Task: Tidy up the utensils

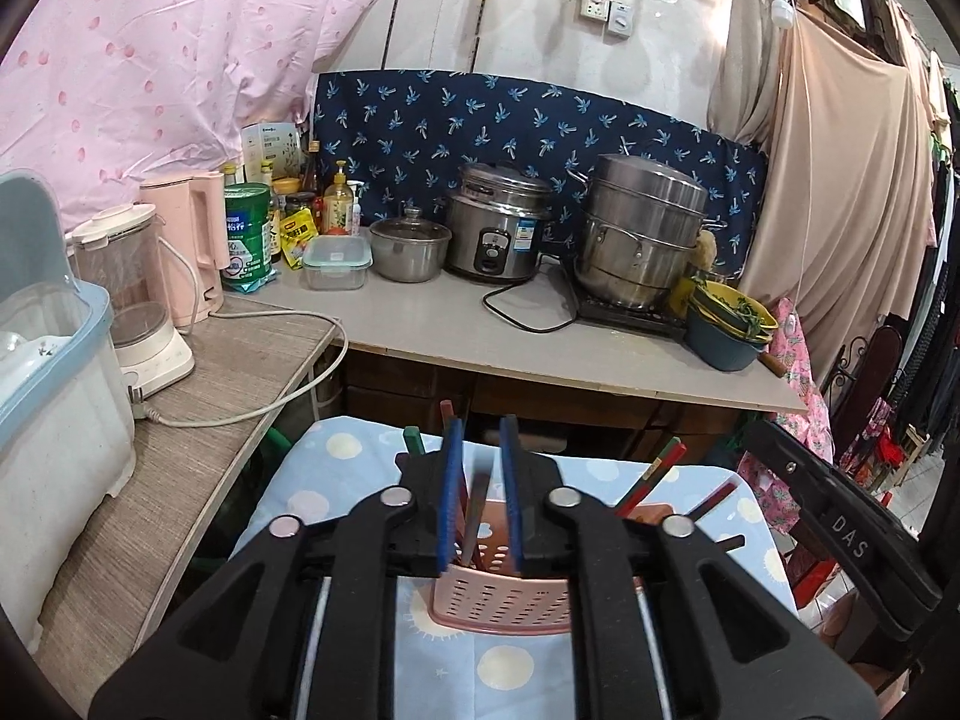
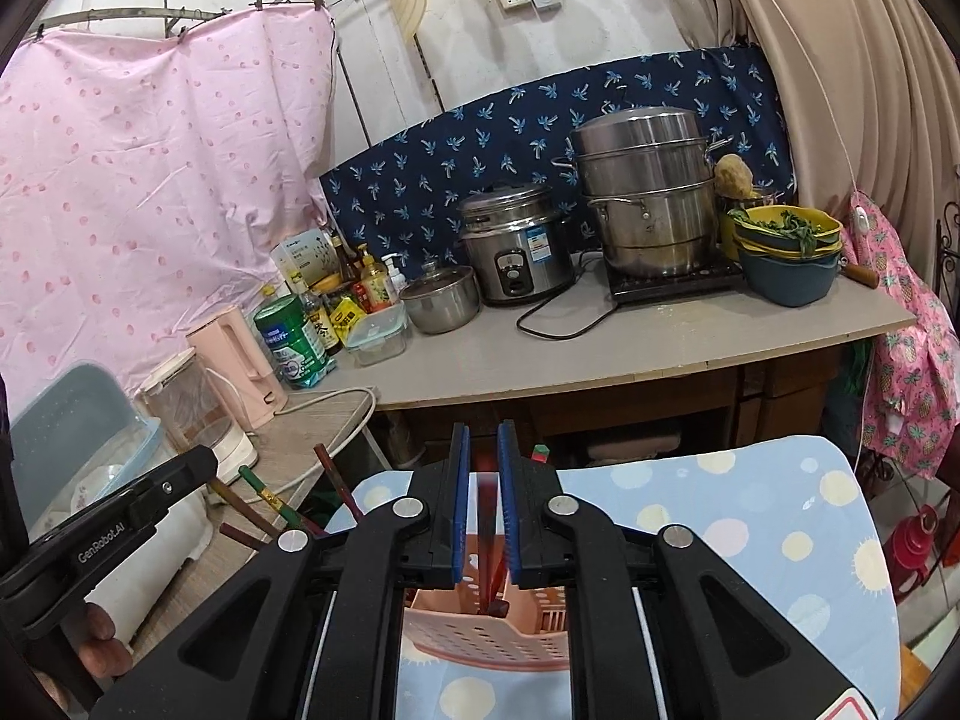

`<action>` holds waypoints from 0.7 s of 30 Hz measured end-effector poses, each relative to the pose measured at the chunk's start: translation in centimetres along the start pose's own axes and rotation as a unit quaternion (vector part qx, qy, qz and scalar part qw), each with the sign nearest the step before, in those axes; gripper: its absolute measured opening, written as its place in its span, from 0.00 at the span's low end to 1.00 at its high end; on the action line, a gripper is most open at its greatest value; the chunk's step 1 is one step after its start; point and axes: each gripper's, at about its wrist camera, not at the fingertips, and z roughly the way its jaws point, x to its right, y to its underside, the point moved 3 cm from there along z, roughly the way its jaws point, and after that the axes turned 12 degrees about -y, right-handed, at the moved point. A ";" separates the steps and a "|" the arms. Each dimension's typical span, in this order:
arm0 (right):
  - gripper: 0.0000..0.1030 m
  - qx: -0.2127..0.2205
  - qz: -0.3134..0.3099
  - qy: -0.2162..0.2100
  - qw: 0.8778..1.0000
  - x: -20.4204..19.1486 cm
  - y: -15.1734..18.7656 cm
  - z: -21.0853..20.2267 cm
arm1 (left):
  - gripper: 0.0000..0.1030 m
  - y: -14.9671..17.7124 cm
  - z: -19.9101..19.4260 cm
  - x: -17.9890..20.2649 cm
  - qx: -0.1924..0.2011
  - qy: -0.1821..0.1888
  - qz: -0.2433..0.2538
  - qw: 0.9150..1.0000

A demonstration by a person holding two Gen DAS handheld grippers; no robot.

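Note:
A pink perforated utensil holder [image 1: 498,600] [image 2: 480,630] stands on a light blue dotted cloth [image 1: 336,480] [image 2: 750,510]. My left gripper [image 1: 480,426] hovers just above the holder, its blue pads slightly apart. A blurred dark chopstick [image 1: 478,510] hangs loose between them, pointing down into the holder. My right gripper [image 2: 482,429] is over the same holder with a narrow gap. A blurred red chopstick [image 2: 487,516] runs through that gap into the holder, and the pads do not seem to press it. Several red and green chopsticks [image 1: 654,474] [image 2: 264,495] lean in the holder.
Behind is a grey counter [image 1: 456,324] with a rice cooker [image 1: 495,234], a steamer pot [image 1: 642,228], a small pot [image 1: 411,249] and stacked bowls [image 1: 726,324]. At left, a side table [image 1: 198,420] carries a pink kettle [image 1: 192,240], a blender, a blue-rimmed bin [image 1: 54,372] and a loose cord.

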 end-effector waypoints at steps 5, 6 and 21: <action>0.22 0.007 -0.007 0.004 1.000 -0.4 0.3 -1.2 | 0.28 0.6 -0.6 0.1 0.004 -0.014 0.010 1.000; 0.22 0.007 -0.010 0.005 1.000 -0.6 0.6 -1.6 | 0.28 0.9 -0.8 0.1 0.005 -0.015 0.013 1.000; 0.36 -0.031 -0.044 0.029 0.998 -2.3 7.4 -6.6 | 0.33 7.5 -3.9 -0.6 -0.023 -0.048 0.050 0.997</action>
